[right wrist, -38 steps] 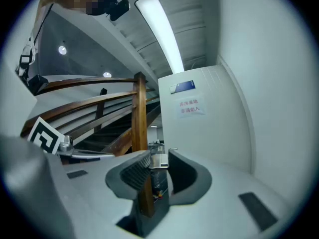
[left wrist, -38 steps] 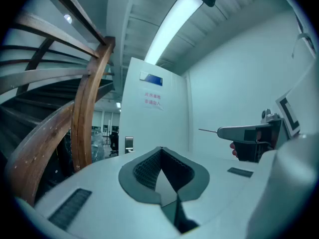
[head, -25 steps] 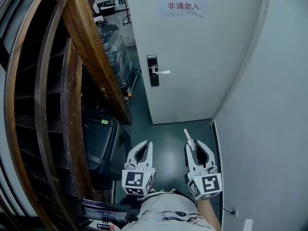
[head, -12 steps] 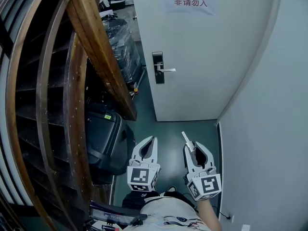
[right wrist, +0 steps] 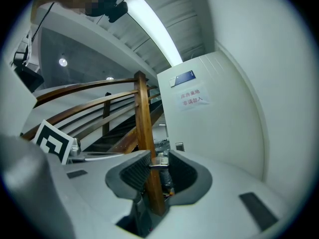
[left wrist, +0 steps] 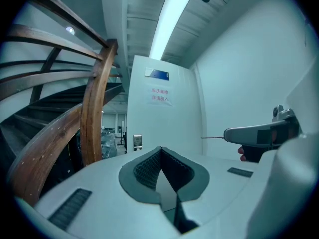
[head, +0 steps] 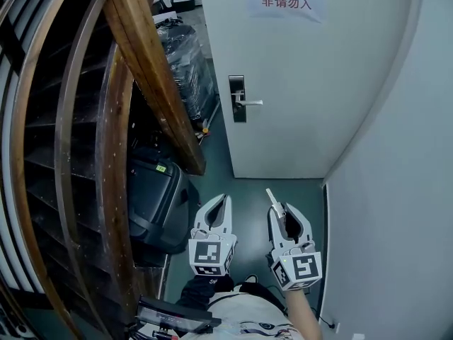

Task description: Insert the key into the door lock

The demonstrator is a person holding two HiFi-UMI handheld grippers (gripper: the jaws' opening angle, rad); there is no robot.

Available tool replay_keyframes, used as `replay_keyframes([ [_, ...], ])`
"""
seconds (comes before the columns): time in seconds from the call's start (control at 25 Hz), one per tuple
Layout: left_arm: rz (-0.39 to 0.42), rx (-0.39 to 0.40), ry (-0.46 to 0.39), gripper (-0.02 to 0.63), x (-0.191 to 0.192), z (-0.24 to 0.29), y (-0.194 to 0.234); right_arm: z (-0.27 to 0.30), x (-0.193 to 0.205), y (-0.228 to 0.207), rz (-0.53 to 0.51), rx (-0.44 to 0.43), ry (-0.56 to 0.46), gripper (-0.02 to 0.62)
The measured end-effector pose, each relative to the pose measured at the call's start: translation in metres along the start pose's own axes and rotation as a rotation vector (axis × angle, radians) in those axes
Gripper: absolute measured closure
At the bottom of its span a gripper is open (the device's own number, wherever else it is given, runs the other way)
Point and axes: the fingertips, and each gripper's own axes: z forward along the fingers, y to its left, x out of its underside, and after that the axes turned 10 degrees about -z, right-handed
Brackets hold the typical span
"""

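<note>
The key (head: pixel 272 198) juts up and forward out of the right gripper (head: pixel 283 213), whose 2 jaws pinch its base. In the right gripper view a sliver of metal bridges the gap between the pads. It points toward the white door (head: pixel 311 83), but the lock (head: pixel 238 99) with its lever handle is well apart from it, farther ahead and a little to the left. The left gripper (head: pixel 221 202) hangs just beside the right one, about level with it. Its jaws are pressed together at the tips with nothing in them. Both are held low, near the person's torso (head: pixel 244 317), over the dark green floor (head: pixel 248 186), with a wooden stair rail (head: pixel 152 69) rising on the left.
</note>
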Motion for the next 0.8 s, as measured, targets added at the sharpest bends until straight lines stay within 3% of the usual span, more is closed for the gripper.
replay_keyframes([
  [0.36,-0.013,-0.001,0.012,0.601,0.001,0.034,0.029,0.050,0.005,0.007,-0.003,-0.017,0.005,0.477],
  [0.8,-0.010,0.064,0.018,0.601,-0.018,0.133,0.118,0.180,0.007,0.012,-0.017,0.060,0.003,0.477],
])
